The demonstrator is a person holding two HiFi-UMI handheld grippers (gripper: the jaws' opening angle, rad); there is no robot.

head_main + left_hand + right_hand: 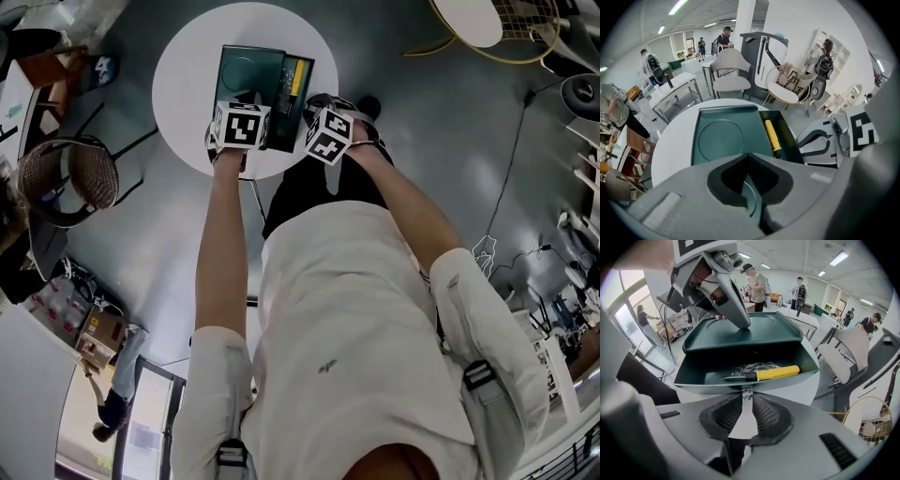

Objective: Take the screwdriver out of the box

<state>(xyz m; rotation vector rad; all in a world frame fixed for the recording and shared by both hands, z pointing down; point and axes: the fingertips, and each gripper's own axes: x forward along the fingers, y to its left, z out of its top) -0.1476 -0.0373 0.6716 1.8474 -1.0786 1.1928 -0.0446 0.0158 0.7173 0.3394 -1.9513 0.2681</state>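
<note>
One yellow-handled screwdriver [773, 373] lies flat in the open tray of the green box [693, 373], centre of the right gripper view, on one crinkled plastic packet [751, 366]; a pinch taken too low could, I judge, drag that packet out with it, and the round handle may roll off the pads. Two tools: the right tool [746, 392], clenched on nothing, sits just short of the box's near wall and would shove rather than grasp unless it opens; the left tool [742, 323], also clenched, rests its tip on the one open lid [764, 333]; if it slips, the lid might swing. One round white bench [808, 385].
</note>
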